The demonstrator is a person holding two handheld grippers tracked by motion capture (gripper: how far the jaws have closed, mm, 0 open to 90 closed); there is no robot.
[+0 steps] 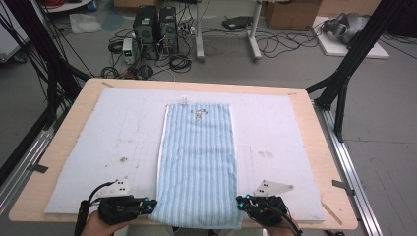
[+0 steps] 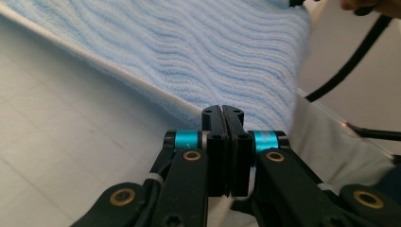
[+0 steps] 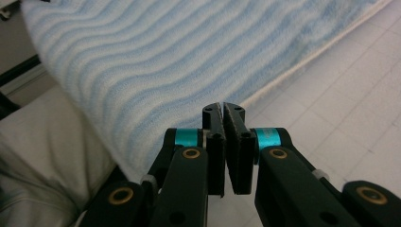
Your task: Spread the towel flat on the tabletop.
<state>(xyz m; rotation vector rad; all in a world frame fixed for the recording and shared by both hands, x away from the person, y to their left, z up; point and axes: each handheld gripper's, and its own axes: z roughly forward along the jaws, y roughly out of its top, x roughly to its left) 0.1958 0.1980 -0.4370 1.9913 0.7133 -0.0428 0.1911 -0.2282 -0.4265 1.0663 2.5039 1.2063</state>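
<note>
Both tongs (image 1: 151,206) (image 1: 241,203) clamped on towel (image 1: 196,162) corners

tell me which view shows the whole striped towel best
The high view: the blue striped towel lies full length on the white mat. The left and right gripper views give close-ups of its near corners only.

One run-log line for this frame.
left gripper: shut on towel's near-left corner | right gripper: shut on near-right corner | towel: flat on white mat

Beyond my wooden table (image 1: 324,162) and its white mat (image 1: 113,132), I see two computer towers (image 1: 156,27), tangled cables (image 1: 280,42) and a cardboard box (image 1: 292,14) on the floor.
</note>
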